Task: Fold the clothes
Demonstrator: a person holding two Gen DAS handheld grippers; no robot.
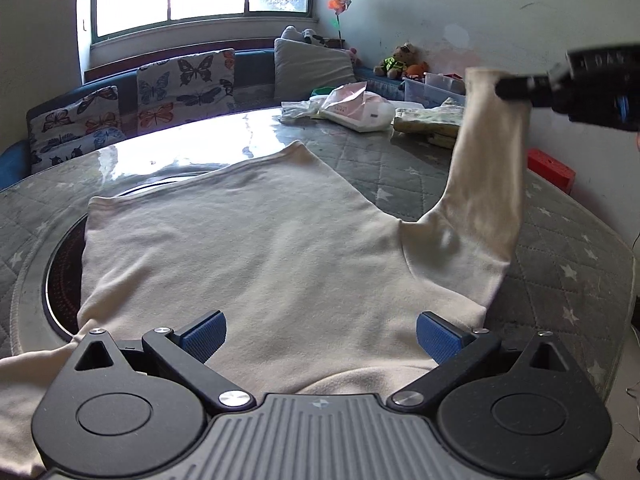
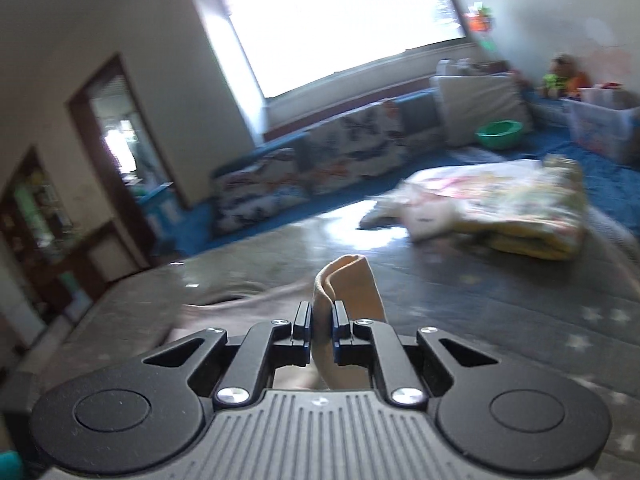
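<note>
- Round table under a grey quilted star-print cover point(image 1: 560, 248): bears everything listed; a dark round inset shows at its left.
- Cream long-sleeved knit top point(image 1: 240, 248): body spread flat at the table's middle, hem toward the window, one sleeve raised at the right.
- Stack of folded yellow-patterned clothes point(image 1: 432, 124): far side, well apart from the top.
- Left gripper point(image 1: 320, 338): blue-padded jaws spread wide, holding nothing, poised over the top's near edge; the cloth lies between and beneath them.
- Right gripper point(image 2: 321, 330): jaws pinched on the cream sleeve cuff point(image 2: 348, 280), which pokes up between the pads.
- Risk, judged: the pinch is near the cuff's edge, so a quick pull could slip it free; with the body unpinned, carrying the sleeve across may drag and wrinkle it.
</note>
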